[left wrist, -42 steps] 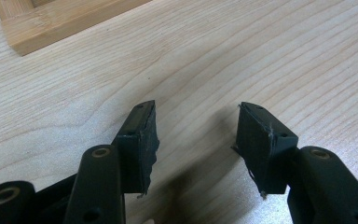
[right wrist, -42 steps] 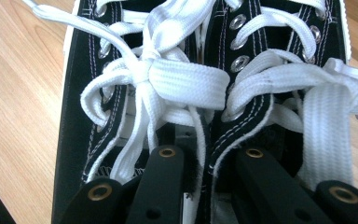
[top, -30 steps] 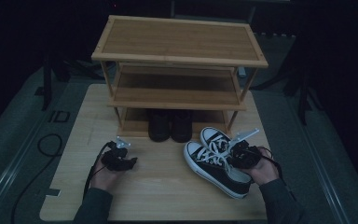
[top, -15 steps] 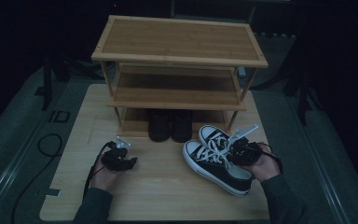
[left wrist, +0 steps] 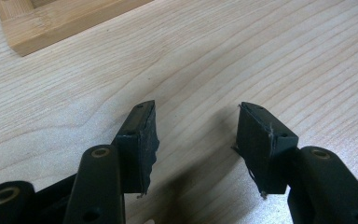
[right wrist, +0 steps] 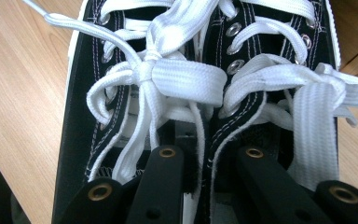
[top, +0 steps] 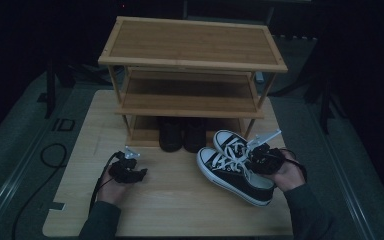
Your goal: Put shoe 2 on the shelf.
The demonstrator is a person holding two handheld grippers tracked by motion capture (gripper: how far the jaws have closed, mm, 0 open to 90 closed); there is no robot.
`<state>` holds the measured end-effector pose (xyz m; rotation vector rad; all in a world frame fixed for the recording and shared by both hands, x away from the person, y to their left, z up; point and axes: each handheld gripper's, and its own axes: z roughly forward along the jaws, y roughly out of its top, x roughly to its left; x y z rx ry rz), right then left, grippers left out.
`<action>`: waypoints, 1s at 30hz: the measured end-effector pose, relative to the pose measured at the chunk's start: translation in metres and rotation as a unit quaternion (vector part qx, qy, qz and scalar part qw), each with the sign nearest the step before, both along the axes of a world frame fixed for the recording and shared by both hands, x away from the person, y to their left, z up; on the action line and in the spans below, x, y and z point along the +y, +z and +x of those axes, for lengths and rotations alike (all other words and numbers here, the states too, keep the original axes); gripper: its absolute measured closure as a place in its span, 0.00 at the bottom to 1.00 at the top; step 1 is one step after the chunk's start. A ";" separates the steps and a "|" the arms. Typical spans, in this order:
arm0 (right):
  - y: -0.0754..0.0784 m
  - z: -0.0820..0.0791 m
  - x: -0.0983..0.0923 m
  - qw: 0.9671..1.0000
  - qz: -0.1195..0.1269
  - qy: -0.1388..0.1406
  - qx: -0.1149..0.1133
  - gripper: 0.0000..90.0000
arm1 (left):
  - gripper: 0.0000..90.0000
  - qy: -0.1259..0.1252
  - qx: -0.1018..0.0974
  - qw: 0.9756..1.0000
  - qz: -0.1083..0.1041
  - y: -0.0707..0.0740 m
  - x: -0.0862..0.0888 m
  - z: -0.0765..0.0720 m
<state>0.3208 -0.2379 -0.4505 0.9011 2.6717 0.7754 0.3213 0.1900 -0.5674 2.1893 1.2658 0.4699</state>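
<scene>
Both forearms come up in dark, long sleeves, probably grey-green, though the light is dim. The left gripper (top: pixel 128 171) is black with a small pale plate on top and a black trailing cable. The right gripper (top: pixel 260 157) has black arms, brass-ringed holes and a grey plate.

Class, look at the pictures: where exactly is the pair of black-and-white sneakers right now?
In the high view the sneakers lie side by side on the wooden table, right of centre, in front of the shoe rack, with the right gripper at them.
</scene>
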 end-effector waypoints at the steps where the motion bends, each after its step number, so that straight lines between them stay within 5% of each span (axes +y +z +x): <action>1: 0.002 0.000 -0.001 1.000 0.001 0.002 0.000 0.94 | 0.54 0.000 0.000 1.000 0.000 0.000 0.000 0.000; 24: 0.030 0.007 -0.002 0.998 0.008 0.053 -0.019 0.94 | 0.54 -0.002 0.001 1.000 0.001 0.000 0.000 0.000; 30: 0.040 0.007 0.002 0.996 -0.008 0.077 -0.038 0.94 | 0.54 -0.002 0.001 1.000 0.000 0.000 0.000 0.000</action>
